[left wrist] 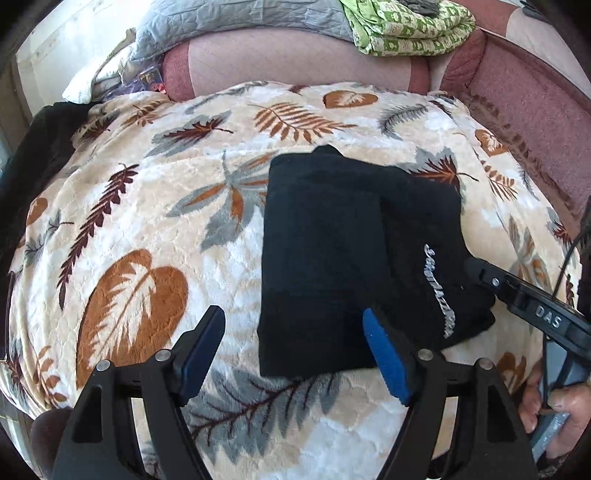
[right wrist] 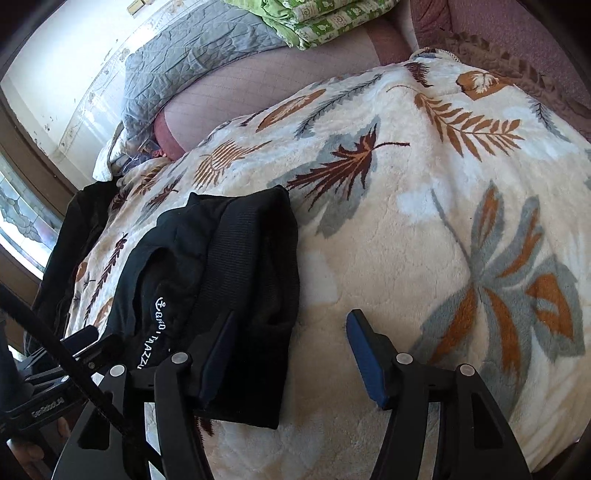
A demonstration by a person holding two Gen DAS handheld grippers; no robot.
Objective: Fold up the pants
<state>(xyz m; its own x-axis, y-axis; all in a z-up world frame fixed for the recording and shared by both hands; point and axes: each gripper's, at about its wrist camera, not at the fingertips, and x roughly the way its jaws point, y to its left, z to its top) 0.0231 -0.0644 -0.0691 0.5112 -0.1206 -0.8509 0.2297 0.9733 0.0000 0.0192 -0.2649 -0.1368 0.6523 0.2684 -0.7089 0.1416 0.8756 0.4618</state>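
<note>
The black pants [left wrist: 351,254] lie folded into a compact bundle on the leaf-patterned blanket [left wrist: 147,221], white lettering on the right part. My left gripper [left wrist: 295,350] is open and empty, hovering at the bundle's near edge, its right finger over the fabric. The right gripper's fingers [left wrist: 491,280] reach the bundle's right side. In the right wrist view the pants [right wrist: 221,280] lie at lower left on the blanket [right wrist: 424,221]. My right gripper [right wrist: 291,354] is open, its left finger over the pants' near right edge, holding nothing.
A sofa backrest [left wrist: 295,62] rises behind the blanket, with a grey quilt [left wrist: 240,22] and a green patterned cloth [left wrist: 410,29] on top. Another dark garment [right wrist: 77,240] hangs at the blanket's left edge. A window [right wrist: 22,218] is at far left.
</note>
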